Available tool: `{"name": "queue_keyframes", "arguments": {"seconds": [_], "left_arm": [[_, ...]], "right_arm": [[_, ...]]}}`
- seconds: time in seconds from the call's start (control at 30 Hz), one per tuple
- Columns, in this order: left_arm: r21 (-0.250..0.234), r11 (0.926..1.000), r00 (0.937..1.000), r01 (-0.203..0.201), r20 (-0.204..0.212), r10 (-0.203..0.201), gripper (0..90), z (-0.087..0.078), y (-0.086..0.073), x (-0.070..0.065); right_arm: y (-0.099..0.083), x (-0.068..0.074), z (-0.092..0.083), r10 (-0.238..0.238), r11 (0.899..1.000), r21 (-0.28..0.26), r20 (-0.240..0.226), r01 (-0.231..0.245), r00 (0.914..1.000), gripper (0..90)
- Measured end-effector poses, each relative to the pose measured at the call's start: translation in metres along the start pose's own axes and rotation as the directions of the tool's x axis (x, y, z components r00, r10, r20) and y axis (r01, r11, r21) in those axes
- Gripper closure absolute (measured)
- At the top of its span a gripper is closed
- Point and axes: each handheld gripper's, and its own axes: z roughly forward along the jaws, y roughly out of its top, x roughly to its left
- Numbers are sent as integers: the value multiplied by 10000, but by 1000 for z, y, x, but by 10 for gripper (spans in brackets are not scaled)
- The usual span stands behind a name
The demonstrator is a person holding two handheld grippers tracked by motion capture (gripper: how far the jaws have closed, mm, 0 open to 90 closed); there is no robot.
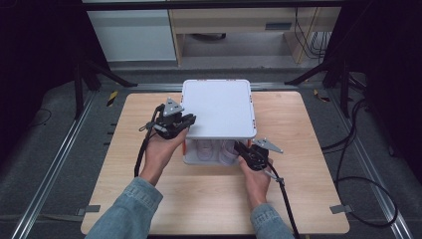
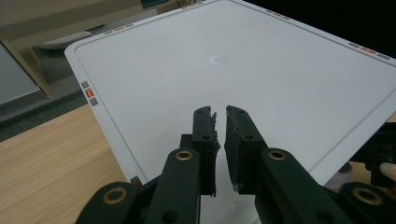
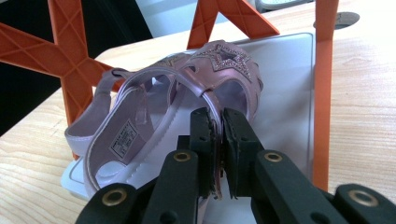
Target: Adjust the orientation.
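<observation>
On the wooden table (image 1: 209, 199) stands a small rack with a white top shelf (image 1: 219, 107) and orange posts (image 3: 323, 88); beneath that shelf, on the lower white shelf (image 3: 285, 93), lies a pink sandal (image 3: 154, 121) with a glittered star on its front strap; a second pale shoe (image 1: 203, 149) sits beside it, blurred in the high view. At the rack's near right corner the right gripper (image 3: 218, 122) is pinched tight on the sandal's strap, jaws almost together with the strap between the pads; at the near left edge the left gripper (image 2: 220, 122) rests over the top shelf, its jaws nearly closed with a narrow gap and nothing visible between them.
</observation>
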Motion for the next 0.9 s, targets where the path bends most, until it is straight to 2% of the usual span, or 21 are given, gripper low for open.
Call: {"name": "queue_keyframes", "arguments": {"seconds": [0.67, 0.8, 0.9], "left_arm": [[245, 9997, 10000, 53, 22, -53, 817, 7, -5, -2], [338, 9994, 10000, 48, 7, -48, 817, 8, -5, -2], [408, 9991, 10000, 64, -25, -63, 817, 9, -6, -1]], "right_arm": [[-3, -1, 5, 353, 9991, 247, -257, -346, 9990, 806], [-4, 0, 7, 461, 9985, 306, -464, -447, 9979, 767], [-3, 2, 8, 652, 9974, 375, -850, -622, 9942, 664]]}}
